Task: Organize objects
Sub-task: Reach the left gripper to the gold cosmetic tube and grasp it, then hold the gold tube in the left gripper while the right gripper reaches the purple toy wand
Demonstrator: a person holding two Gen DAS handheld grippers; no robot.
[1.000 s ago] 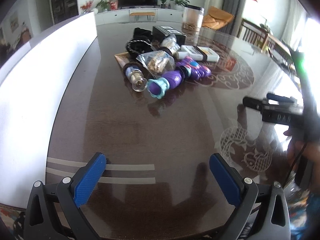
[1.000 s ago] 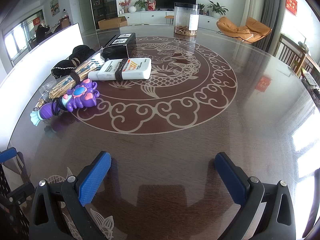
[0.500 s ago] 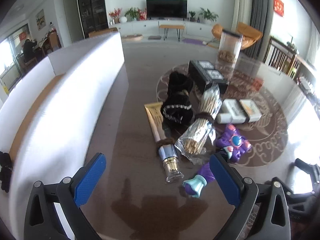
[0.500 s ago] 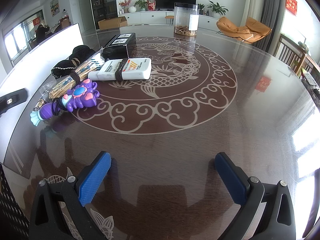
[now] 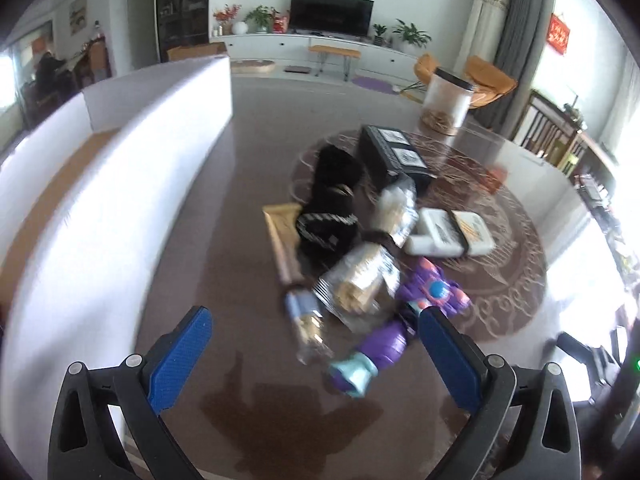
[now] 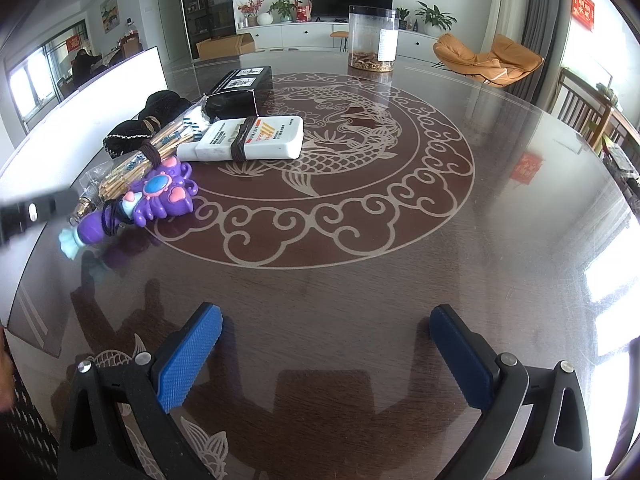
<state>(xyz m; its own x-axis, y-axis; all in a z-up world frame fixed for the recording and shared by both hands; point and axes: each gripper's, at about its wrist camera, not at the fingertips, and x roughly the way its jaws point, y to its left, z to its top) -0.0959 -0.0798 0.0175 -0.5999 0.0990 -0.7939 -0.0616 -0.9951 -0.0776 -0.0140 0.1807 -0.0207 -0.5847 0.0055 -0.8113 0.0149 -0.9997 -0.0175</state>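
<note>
The left hand-held gripper point(image 5: 314, 348) is released, fingers wide over the desk point(image 5: 224, 248), with the purple toy point(image 5: 404, 320) just ahead, touching its right finger in view, and the tube point(image 5: 294, 276) and stick bundle point(image 5: 372, 264) ahead between the fingers. The right hand-held gripper point(image 6: 326, 350) is also released and grasps nothing. From it, the toy point(image 6: 136, 204), white bottle point(image 6: 244, 140) and black box point(image 6: 240, 88) lie well ahead to the left.

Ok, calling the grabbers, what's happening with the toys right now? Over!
Left gripper open, empty, above the pile. Right gripper open, empty, over bare table. Purple toy nearest the left gripper, untouched. White bin wall alongside, nothing blocking.
</note>
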